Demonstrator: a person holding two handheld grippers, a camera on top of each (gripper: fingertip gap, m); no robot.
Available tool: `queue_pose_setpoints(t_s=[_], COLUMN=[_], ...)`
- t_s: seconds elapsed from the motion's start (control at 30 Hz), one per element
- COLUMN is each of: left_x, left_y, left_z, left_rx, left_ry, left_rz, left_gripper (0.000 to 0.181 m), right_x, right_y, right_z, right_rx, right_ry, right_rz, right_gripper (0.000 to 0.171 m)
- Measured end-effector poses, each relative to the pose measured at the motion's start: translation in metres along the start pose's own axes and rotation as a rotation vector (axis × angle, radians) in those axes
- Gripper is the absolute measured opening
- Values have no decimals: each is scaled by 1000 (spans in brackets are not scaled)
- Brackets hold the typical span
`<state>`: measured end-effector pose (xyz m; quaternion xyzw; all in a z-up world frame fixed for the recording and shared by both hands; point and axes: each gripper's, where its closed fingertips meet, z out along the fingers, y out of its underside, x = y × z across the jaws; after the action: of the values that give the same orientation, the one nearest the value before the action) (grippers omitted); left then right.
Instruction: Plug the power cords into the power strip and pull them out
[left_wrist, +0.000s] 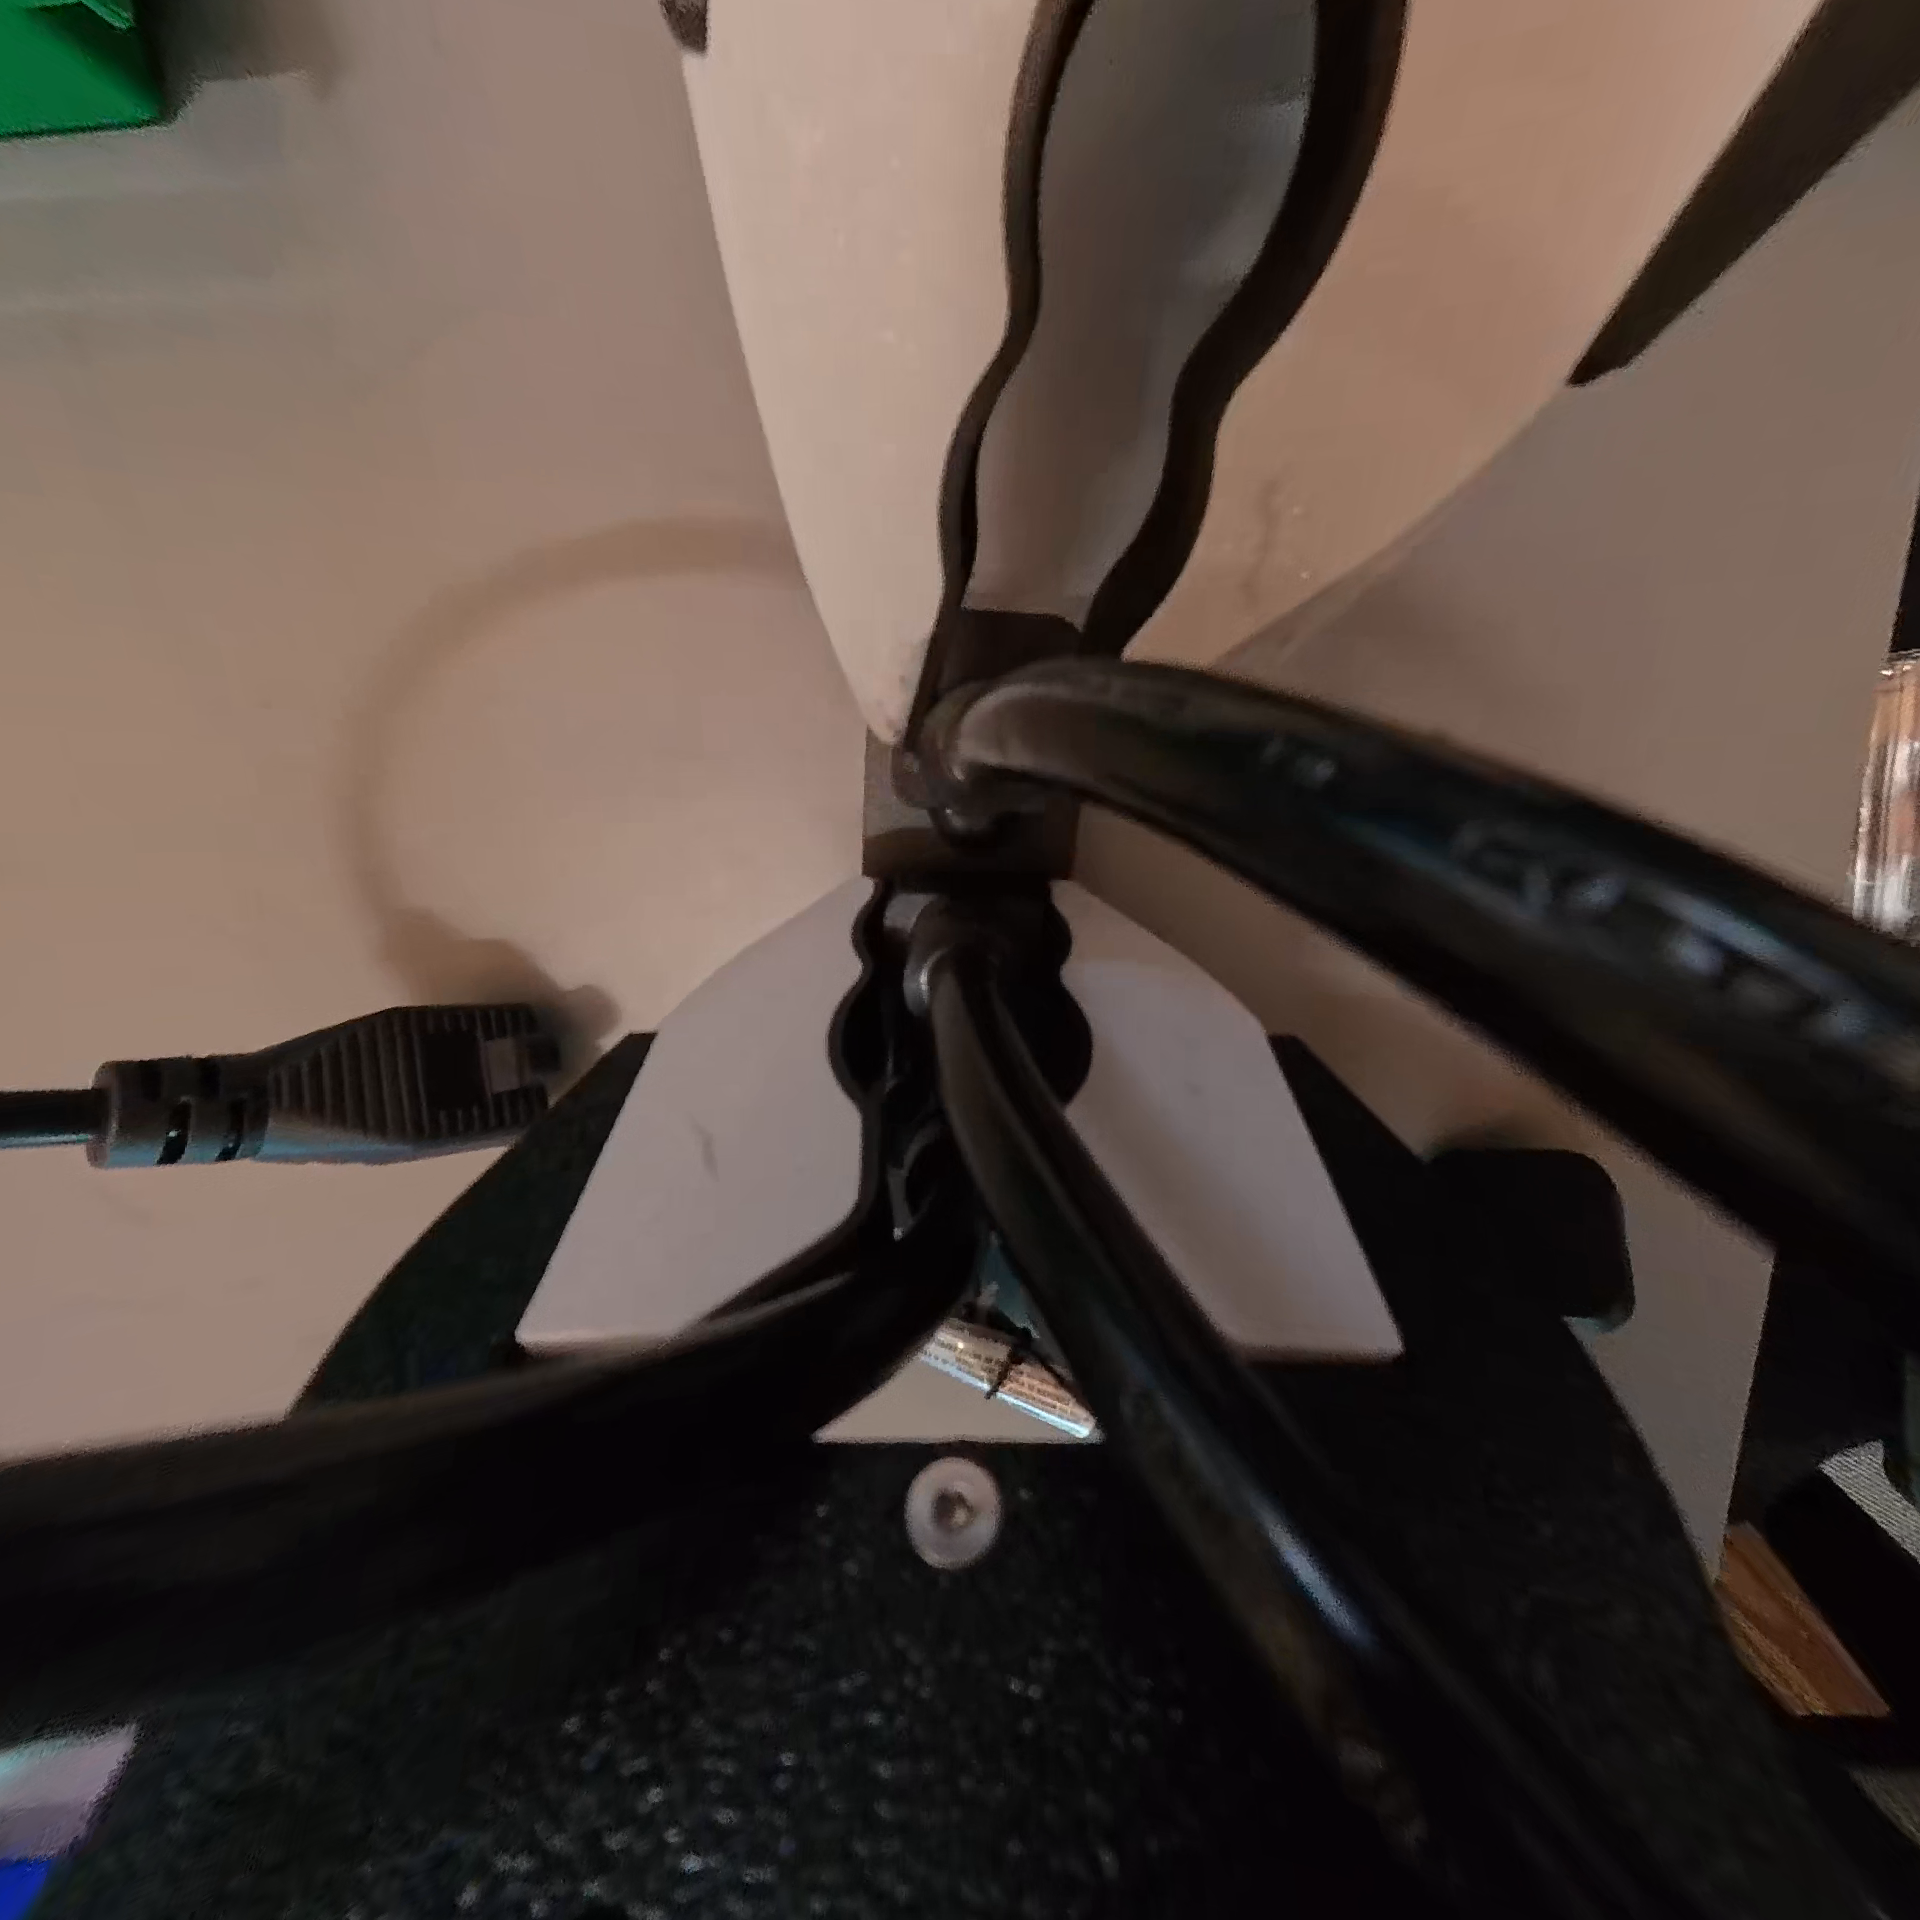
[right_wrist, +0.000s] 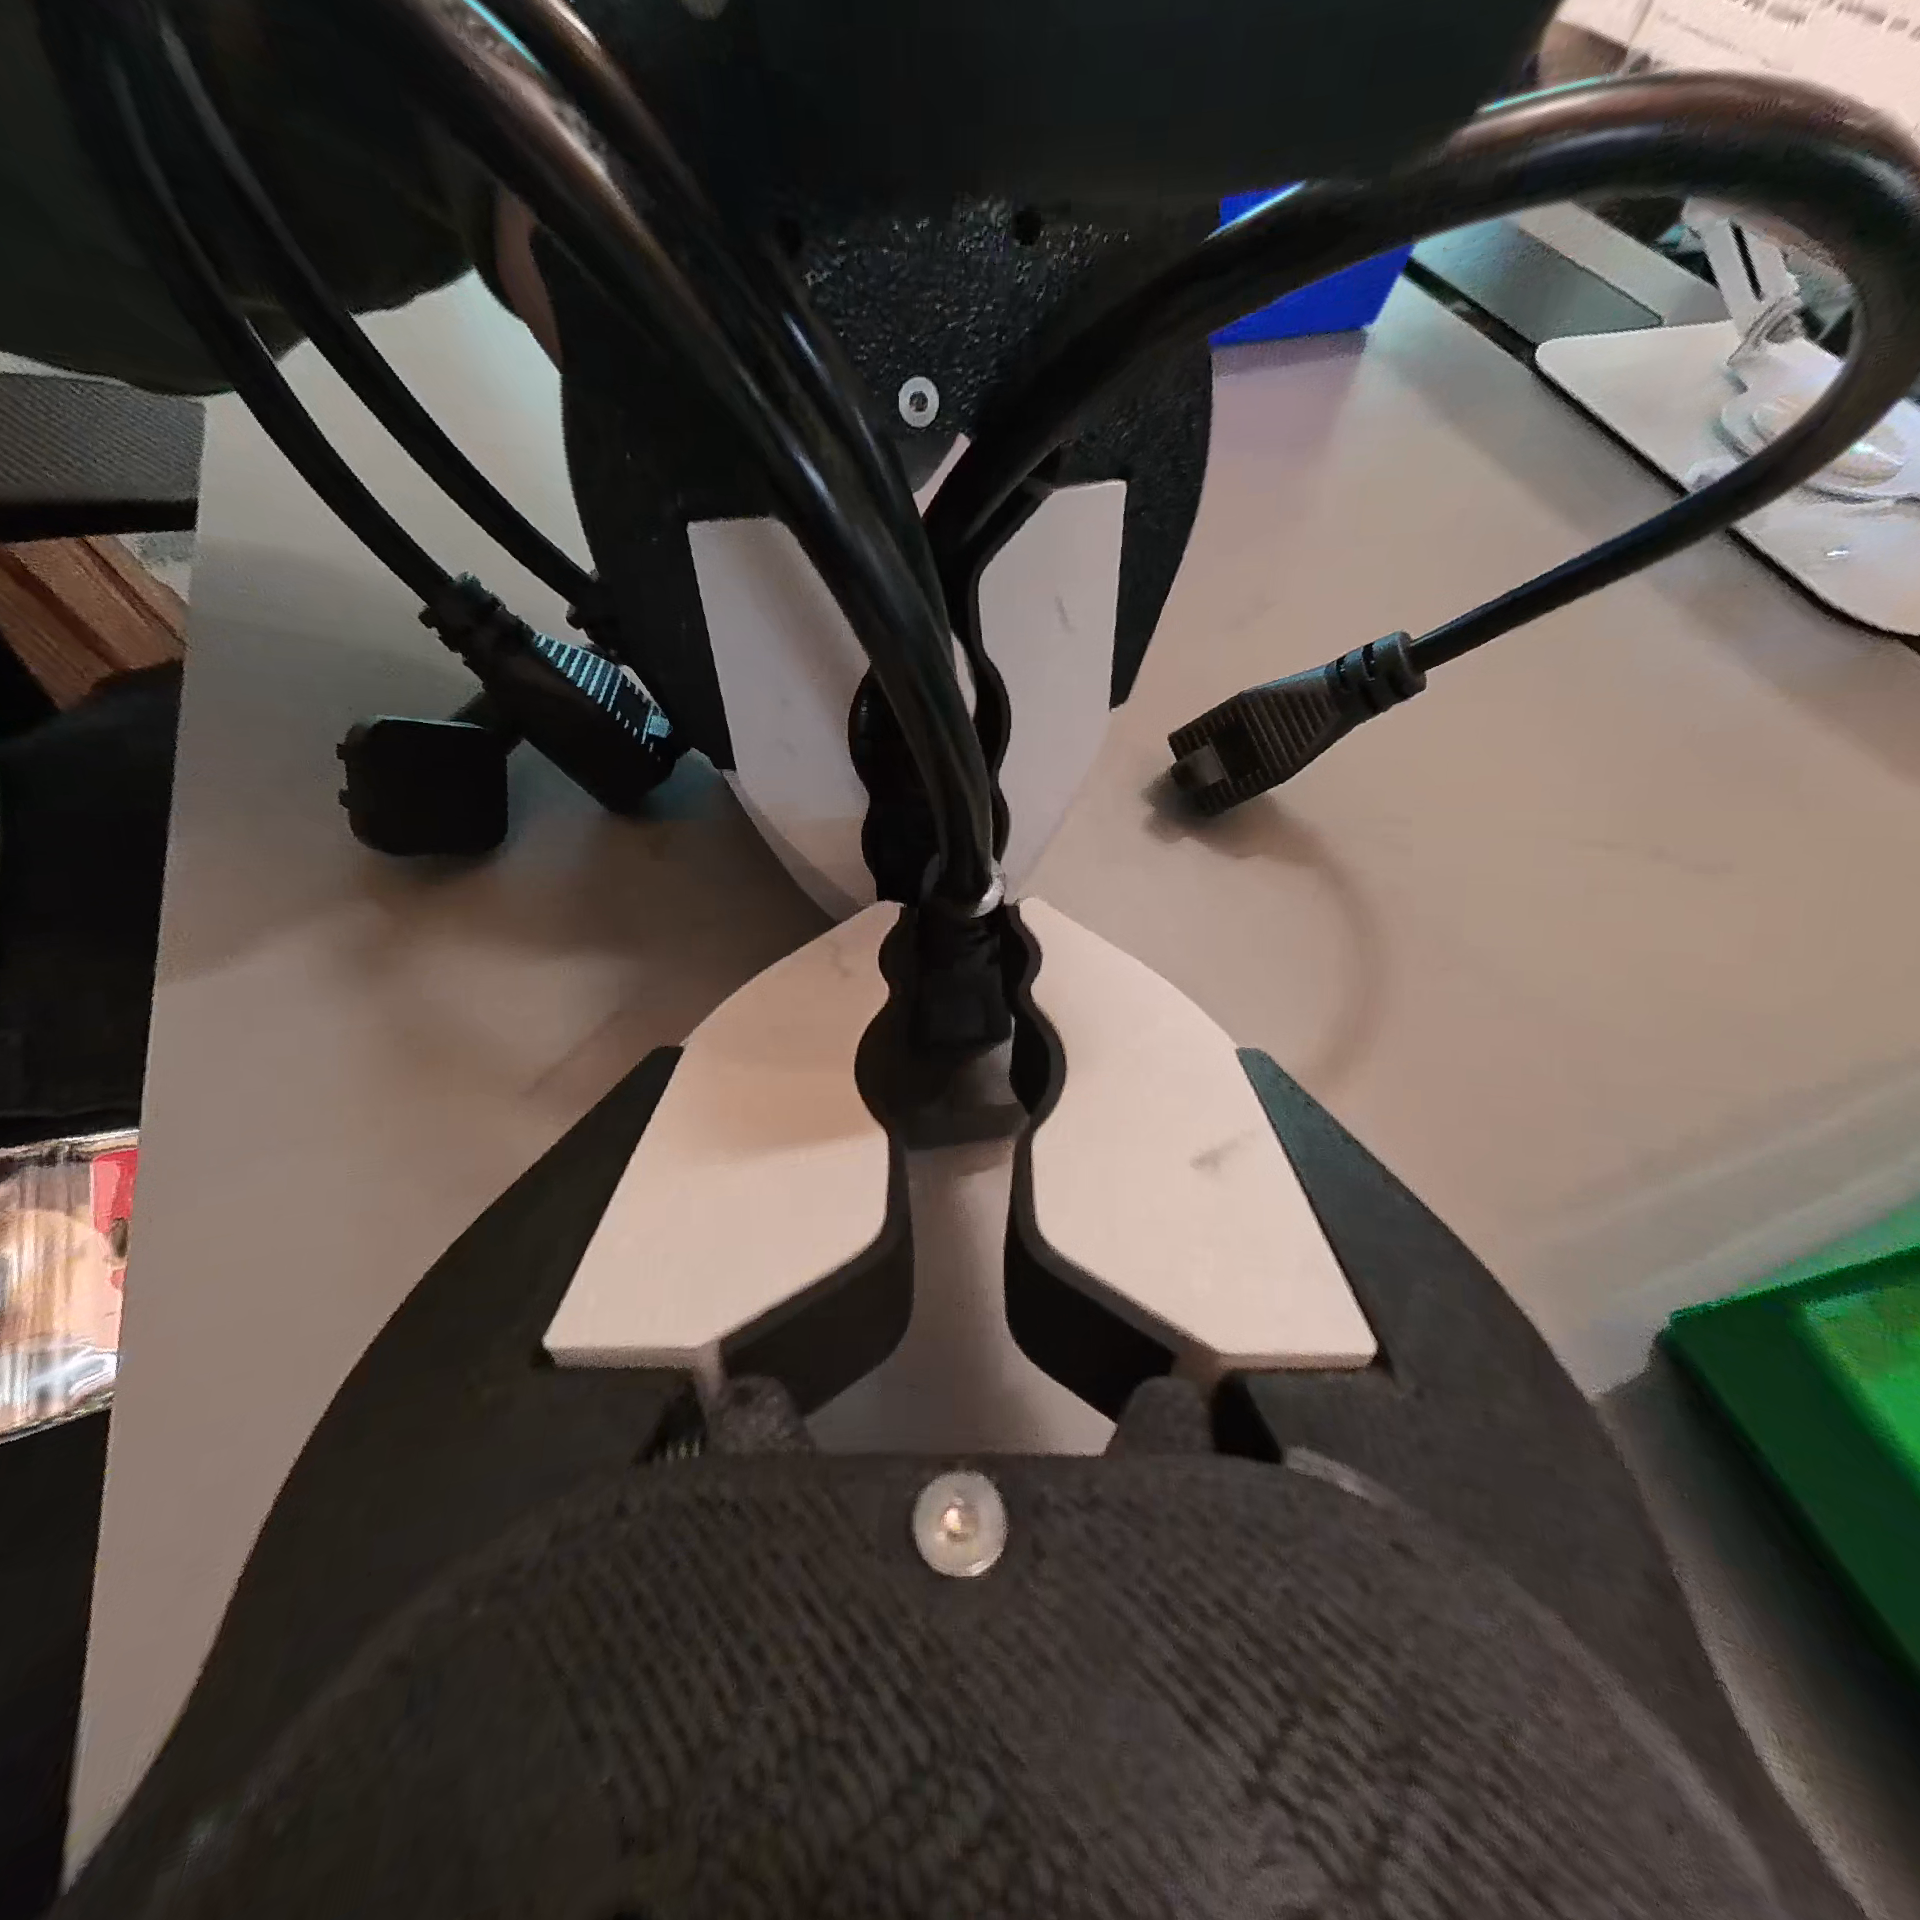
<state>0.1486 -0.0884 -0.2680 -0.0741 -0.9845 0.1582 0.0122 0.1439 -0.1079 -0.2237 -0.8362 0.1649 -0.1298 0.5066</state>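
Observation:
In the right wrist view my right gripper (right_wrist: 956, 935) is shut on a black plug (right_wrist: 948, 1013) held between its white fingers. My left gripper (right_wrist: 935, 868) faces it tip to tip and is shut on the black power cords (right_wrist: 831, 447) that leave the plug. In the left wrist view my left gripper (left_wrist: 961, 914) clamps these cords (left_wrist: 1091, 1247), and the right gripper (left_wrist: 977, 675) holds the plug (left_wrist: 904, 821) just beyond. A loose black connector end (left_wrist: 416, 1081) lies on the table, also shown in the right wrist view (right_wrist: 1236, 738). No power strip is in view.
Two more black plug ends (right_wrist: 582, 696) (right_wrist: 416, 769) lie at the left near the table edge (right_wrist: 156, 935). A green box (right_wrist: 1818, 1455) (left_wrist: 62, 62) and a blue box (right_wrist: 1309, 281) stand on the beige table. Clear plastic items (right_wrist: 1766, 343) lie far right. Spacing between my two grippers at the tips: around 5 cm.

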Motion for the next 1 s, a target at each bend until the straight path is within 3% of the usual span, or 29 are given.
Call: queue_pose_setpoints(t_s=[0.43,1.0], left_x=[0,0], left_y=[0,0], left_z=[0,0], left_rx=[29,31], left_ry=[4,9], left_rz=[-7,-1], left_gripper=[26,26], right_x=[0,-1], right_y=[-12,-3], right_z=[2,4], right_rx=[145,84], right_ry=[-11,-23], right_rz=[22,37], right_gripper=[15,15])
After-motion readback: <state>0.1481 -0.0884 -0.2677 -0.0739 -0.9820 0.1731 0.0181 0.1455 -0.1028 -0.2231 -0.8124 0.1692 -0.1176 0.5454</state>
